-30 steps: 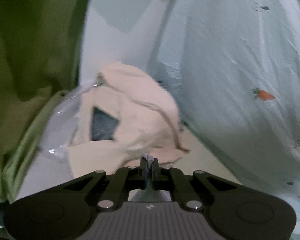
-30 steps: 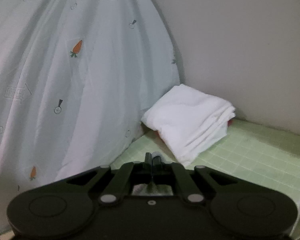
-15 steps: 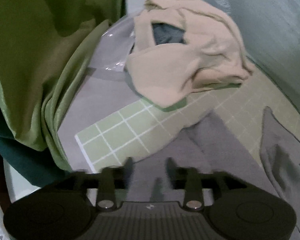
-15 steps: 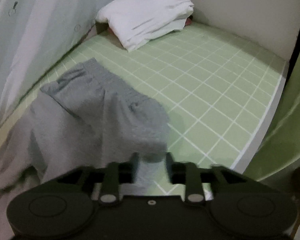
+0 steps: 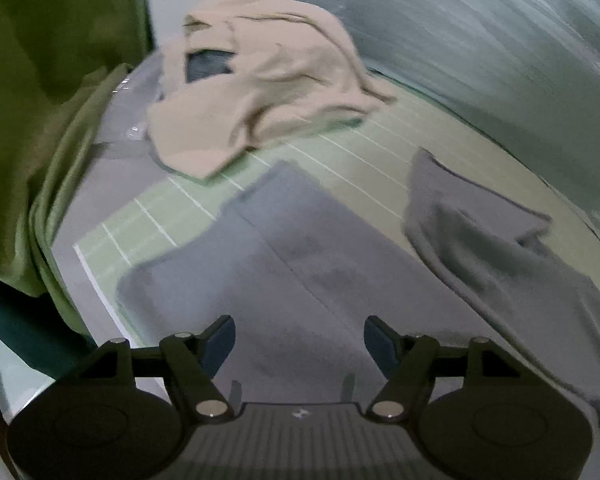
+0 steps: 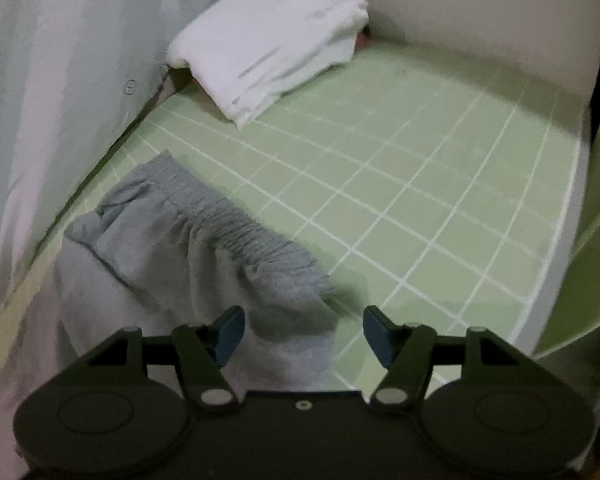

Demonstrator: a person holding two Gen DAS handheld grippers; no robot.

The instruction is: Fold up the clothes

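Observation:
Grey trousers (image 5: 300,256) lie spread on the green grid mat (image 5: 148,208). Their leg end is under my left gripper (image 5: 299,338), which is open and empty just above the cloth. In the right wrist view the gathered grey waistband (image 6: 220,216) lies rumpled on the mat (image 6: 420,200). My right gripper (image 6: 303,334) is open and empty over the near edge of the waistband end.
A crumpled beige garment (image 5: 268,80) lies at the mat's far left. A folded white stack (image 6: 268,52) sits in the far corner. A pale carrot-print sheet (image 6: 60,60) hangs along the back. A green curtain (image 5: 40,100) hangs at the left edge.
Both grippers came down from the hanging sheet to the mat and opened wide, letting go of the grey trousers, which now lie on the mat.

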